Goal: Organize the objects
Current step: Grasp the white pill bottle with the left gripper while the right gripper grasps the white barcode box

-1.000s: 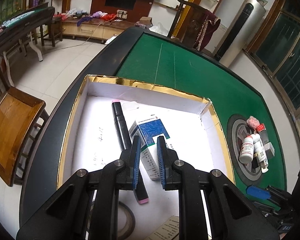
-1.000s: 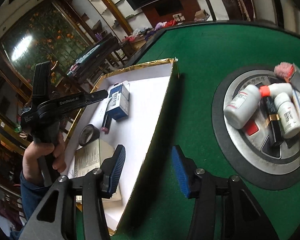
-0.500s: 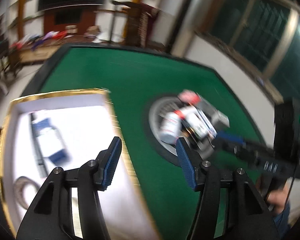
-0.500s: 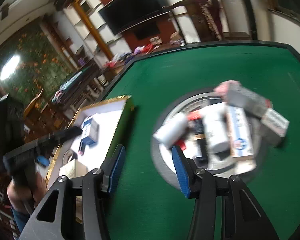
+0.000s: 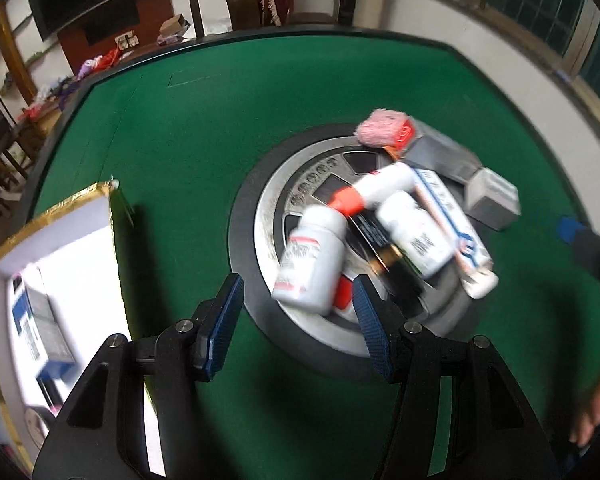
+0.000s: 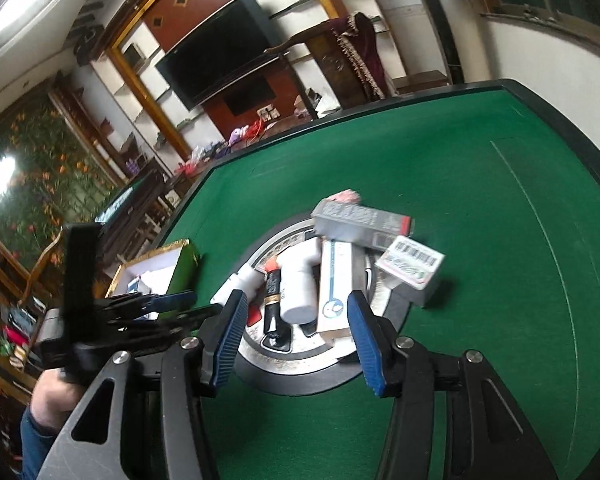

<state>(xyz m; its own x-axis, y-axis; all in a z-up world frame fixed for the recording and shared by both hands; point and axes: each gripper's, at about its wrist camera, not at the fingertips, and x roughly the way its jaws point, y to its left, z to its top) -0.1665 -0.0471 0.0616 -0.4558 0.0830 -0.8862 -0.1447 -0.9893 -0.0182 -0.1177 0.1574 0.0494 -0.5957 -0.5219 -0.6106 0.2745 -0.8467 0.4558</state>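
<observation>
Left hand-held gripper [image 5: 298, 320] spread, nothing pinched, poised over the round metal hub [image 5: 276, 216] set in the green surface [image 5: 188, 128]. Right hand-held gripper [image 6: 294, 330] opening, jaws empty, aimed at the same hub. Piled on the hub: white pill bottle [image 5: 312, 256] lying down, white bottle with orange cap [image 5: 376, 188], long white-and-blue box [image 5: 448, 216], grey boxes [image 5: 460, 164], pink fluffy item [image 5: 382, 127]. Gold-rimmed white box [image 5: 76, 248] beside the hub at left, blue-and-white carton [image 5: 40, 328] inside
</observation>
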